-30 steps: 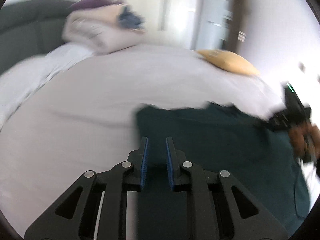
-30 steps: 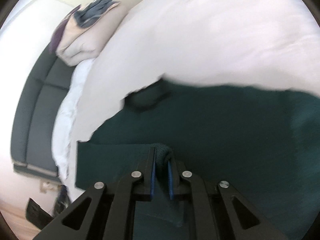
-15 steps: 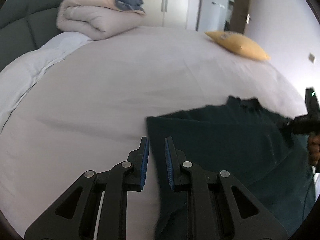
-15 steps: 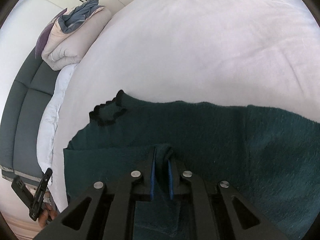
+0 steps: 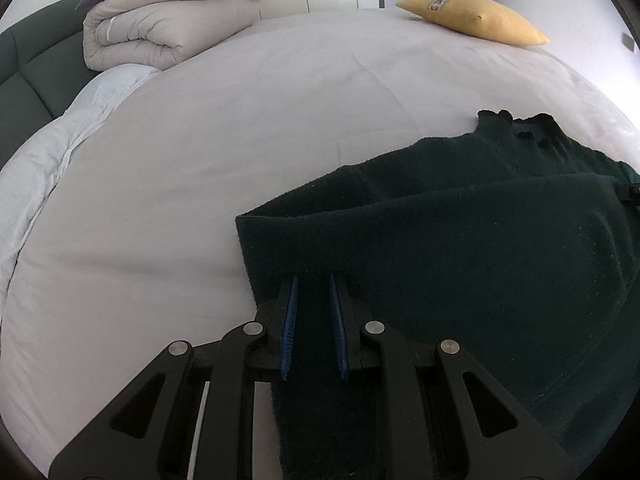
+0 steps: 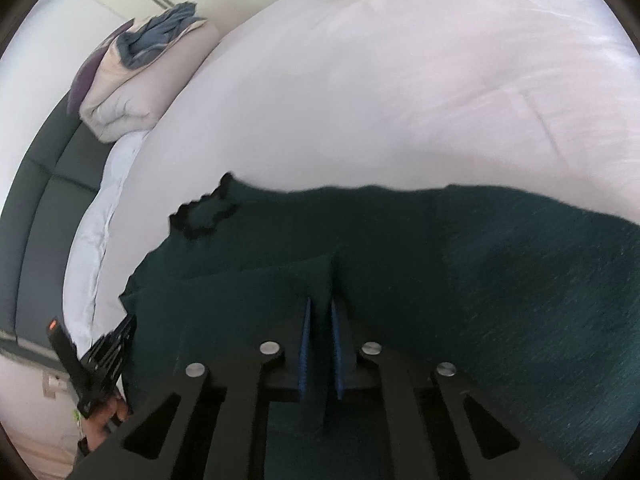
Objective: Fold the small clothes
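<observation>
A dark green knitted sweater (image 5: 480, 240) lies on the bed, its frilled collar (image 5: 516, 124) at the far side and one layer folded over the body. My left gripper (image 5: 313, 278) is shut on the sweater's near edge, with a strip of knit filling the gap between its blue pads. In the right wrist view the sweater (image 6: 500, 264) spreads to the right, collar (image 6: 204, 216) at the left. My right gripper (image 6: 320, 301) pinches a raised ridge of the knit and its jaws are closing on it. The left gripper (image 6: 126, 326) shows at the lower left, held by a hand.
The pale bed sheet (image 5: 240, 120) stretches wide behind the sweater. A rolled duvet (image 5: 160, 32) topped with blue clothes sits at the back left, beside the dark padded headboard (image 5: 24, 68). A yellow pillow (image 5: 472, 20) lies at the back right.
My left gripper has come down toward the bed with the sweater's edge, and the folded layer now lies flatter. The right gripper has kept its pinch and shifted only a little.
</observation>
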`<state>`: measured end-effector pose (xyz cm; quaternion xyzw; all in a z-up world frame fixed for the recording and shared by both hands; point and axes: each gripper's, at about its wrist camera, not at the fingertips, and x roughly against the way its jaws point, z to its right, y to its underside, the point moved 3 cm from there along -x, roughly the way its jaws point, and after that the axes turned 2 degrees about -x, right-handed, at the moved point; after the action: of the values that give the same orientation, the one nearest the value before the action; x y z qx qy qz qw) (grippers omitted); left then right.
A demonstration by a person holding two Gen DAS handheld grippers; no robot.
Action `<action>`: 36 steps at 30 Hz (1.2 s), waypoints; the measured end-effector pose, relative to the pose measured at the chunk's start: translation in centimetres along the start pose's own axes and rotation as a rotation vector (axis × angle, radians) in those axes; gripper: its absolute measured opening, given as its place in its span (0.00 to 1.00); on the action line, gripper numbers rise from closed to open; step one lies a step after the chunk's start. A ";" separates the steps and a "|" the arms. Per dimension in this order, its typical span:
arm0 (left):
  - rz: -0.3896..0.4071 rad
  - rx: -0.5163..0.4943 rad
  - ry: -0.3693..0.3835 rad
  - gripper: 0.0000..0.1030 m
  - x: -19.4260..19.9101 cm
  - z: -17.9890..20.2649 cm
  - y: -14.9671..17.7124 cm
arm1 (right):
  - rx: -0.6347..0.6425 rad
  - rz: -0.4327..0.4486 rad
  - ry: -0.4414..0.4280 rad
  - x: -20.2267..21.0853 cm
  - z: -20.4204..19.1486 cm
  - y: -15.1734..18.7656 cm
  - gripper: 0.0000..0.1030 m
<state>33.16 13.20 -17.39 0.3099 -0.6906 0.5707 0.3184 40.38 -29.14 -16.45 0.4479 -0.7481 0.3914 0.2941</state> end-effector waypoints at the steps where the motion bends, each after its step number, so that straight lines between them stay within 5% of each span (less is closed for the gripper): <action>1: 0.003 0.002 0.002 0.15 -0.1 0.0 0.0 | 0.001 0.007 0.007 0.0 0.0 -0.1 0.08; 6: 0.006 0.004 -0.007 0.15 0.3 -0.1 0.5 | 0.016 0.056 0.041 0.4 0.3 0.1 0.07; 9: 0.010 -0.004 -0.018 0.15 0.6 0.0 0.9 | -0.002 0.133 0.180 2.7 0.0 0.2 0.10; 11: 0.011 -0.004 -0.025 0.15 0.5 0.0 1.0 | 0.011 0.181 0.100 4.1 -1.3 0.6 0.10; 14: 0.020 -0.017 -0.044 0.15 0.7 0.2 1.2 | 0.079 0.130 -0.115 3.4 -5.1 2.3 0.12; 16: 0.025 -0.015 -0.043 0.15 0.9 0.0 1.4 | 0.107 0.042 -0.180 1.0 -6.5 3.5 0.40; 18: 0.029 -0.001 -0.027 0.15 0.9 -0.3 1.4 | 0.095 -0.009 -0.147 -1.2 -6.0 4.2 0.41; 19: 0.031 0.007 -0.018 0.15 0.9 -0.5 1.4 | 0.075 -0.003 -0.131 -1.7 -5.0 4.5 0.21; 21: 0.033 0.017 -0.009 0.15 1.1 -0.9 1.6 | -0.007 0.027 -0.154 -1.0 -2.2 4.4 0.03; 24: 0.033 0.032 0.004 0.15 1.3 -1.2 1.5 | -0.141 0.098 -0.158 2.2 3.0 4.5 0.00; 27: 0.021 0.090 0.018 0.16 2.7 -2.1 1.7 | -0.205 0.203 -0.062 7.5 7.1 5.8 0.21; 30: 0.038 0.137 0.039 0.16 5.2 -2.1 2.5 | -0.290 0.345 -0.057 15.2 12.3 8.8 0.62; 36: 0.121 0.193 0.183 0.21 11.8 1.5 5.0 | -0.654 0.572 -0.020 26.6 26.8 16.6 0.66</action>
<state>21.96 11.76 -11.21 0.2438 -0.6179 0.6785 0.3136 11.72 -58.74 -14.67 0.1098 -0.9294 0.1955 0.2931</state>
